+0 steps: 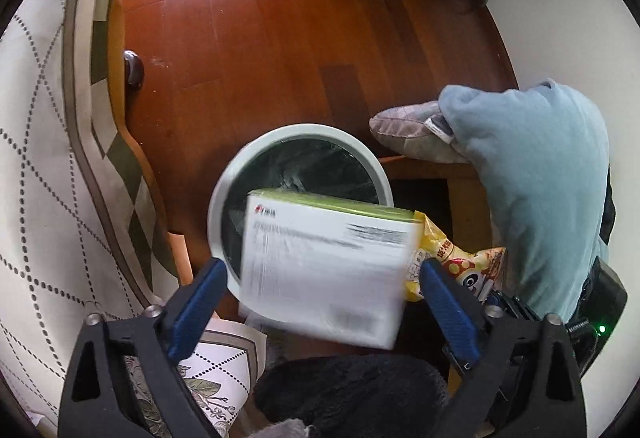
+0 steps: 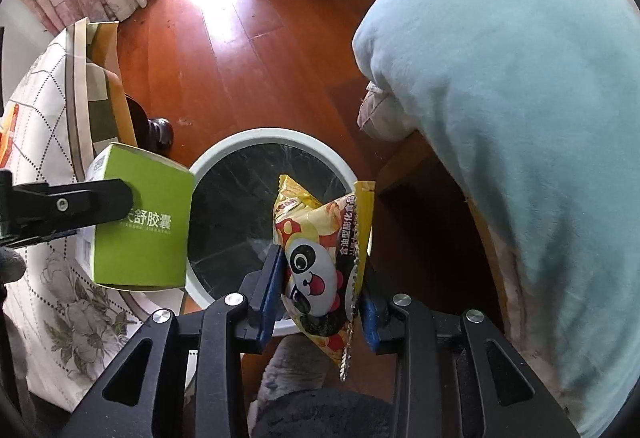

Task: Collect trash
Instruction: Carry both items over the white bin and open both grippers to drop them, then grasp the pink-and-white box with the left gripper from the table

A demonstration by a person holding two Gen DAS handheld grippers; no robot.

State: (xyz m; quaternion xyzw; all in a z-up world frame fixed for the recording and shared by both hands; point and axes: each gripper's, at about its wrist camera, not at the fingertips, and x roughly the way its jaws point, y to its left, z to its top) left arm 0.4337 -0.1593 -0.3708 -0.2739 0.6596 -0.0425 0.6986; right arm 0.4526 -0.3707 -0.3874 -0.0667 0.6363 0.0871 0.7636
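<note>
Both hands are over the bin right now, white rim, dark liner, sitting on the wood floor between the table with the patterned cloth on the left and a wooden chair draped in a pale blue blanket on the right.

My left gripper has its jaws spread wide, and the green-and-white box sits between the blue pads. It's blurred, and I can see a gap at the left pad, so I'd say it's loose rather than pinched. It hangs half over the near-left rim. Cardboard, stiff, looks light, flat sides make easy grab points, but the corners could catch the rim.

My right gripper is almost closed on the panda snack bag, pinched at its lower half, top end poking out over the bin mouth. Crinkly foil, featherweight, slippery, so I'd pinch it flat across the body or a sealed seam.

Room-wise: the bin mouth is wide open and empty-looking, the far side is bare floor. Tight spots are the table edge on the left and the chair corner right beside the rim.
</note>
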